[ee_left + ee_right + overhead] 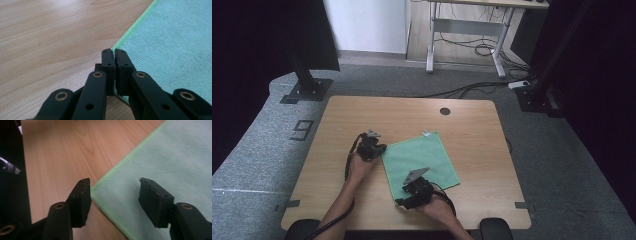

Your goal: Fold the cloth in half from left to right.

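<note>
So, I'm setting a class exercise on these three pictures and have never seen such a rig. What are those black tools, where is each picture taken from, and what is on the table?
A person sits at a wooden table holding a black two-jaw gripper in each hand. The wide picture comes from a fixed camera above, looking forward and down. The other two come from cameras riding on the grippers, looking along their jaws.

A green cloth lies flat on the table. The left gripper has its jaws closed on a corner of the cloth. The right gripper sits at the near corner, its jaws apart, one over the wood and one over the cloth; it grips nothing yet.
</note>
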`<state>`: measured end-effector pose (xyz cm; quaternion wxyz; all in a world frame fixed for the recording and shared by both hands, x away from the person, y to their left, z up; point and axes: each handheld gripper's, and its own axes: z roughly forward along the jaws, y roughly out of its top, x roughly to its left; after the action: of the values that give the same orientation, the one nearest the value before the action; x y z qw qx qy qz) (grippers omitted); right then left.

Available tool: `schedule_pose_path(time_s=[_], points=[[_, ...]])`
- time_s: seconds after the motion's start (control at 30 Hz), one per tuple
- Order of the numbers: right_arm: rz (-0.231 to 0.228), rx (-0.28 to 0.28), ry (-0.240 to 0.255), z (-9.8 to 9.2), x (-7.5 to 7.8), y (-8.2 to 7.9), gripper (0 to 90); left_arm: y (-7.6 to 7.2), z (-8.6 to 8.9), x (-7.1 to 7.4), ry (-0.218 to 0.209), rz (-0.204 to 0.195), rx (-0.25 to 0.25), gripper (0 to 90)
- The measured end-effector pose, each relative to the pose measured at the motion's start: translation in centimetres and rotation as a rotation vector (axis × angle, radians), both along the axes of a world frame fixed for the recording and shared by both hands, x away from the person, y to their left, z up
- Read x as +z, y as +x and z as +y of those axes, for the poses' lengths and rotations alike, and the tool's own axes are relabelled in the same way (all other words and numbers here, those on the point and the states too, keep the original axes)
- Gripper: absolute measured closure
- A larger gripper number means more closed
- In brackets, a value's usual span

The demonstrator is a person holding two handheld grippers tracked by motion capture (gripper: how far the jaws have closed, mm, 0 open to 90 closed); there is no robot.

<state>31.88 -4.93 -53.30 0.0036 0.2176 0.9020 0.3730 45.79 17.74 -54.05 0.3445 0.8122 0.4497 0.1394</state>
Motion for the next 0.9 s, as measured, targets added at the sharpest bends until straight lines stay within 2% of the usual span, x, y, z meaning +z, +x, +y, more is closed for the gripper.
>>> schedule_pose_path(time_s=[0.13,0.27,0.33,0.37,0.47,0.53,0.63,0.8,0.9], points=[[0.008,0.023,-0.018,1.1,-0.3,-0.4,44.9,0.0,0.0,0.0,-0.002,0.0,0.001,86.4],[-0.051,0.028,-0.069,1.7,-0.2,-0.8,52.1,0.0,0.0,0.0,-0.002,0.0,0.002,86.4],[-0.091,0.028,-0.104,1.9,-0.1,-1.1,59.5,-0.1,0.0,0.0,-0.002,-0.001,0.005,86.3],[-0.125,0.031,-0.129,2.1,0.0,-1.3,64.7,-0.1,0.0,0.0,-0.004,-0.001,0.006,86.3],[-0.136,0.03,-0.145,2.2,0.1,-1.5,78.4,-0.1,0.0,0.0,-0.003,-0.002,0.008,86.4],[-0.152,0.027,-0.155,2.3,0.1,-1.6,83.1,-0.1,-0.1,0.0,0.0,-0.003,0.009,86.3],[-0.148,0.019,-0.146,2.1,0.1,-1.6,84.7,-0.1,-0.2,0.0,0.009,-0.007,0.008,86.3],[-0.104,0.017,-0.091,1.7,0.4,-1.2,85.0,-0.2,-0.4,0.4,0.052,0.006,0.017,85.8],[-0.09,0.027,-0.066,1.8,0.8,-1.2,84.9,-0.4,-0.1,0.4,0.062,0.003,0.024,85.8]])
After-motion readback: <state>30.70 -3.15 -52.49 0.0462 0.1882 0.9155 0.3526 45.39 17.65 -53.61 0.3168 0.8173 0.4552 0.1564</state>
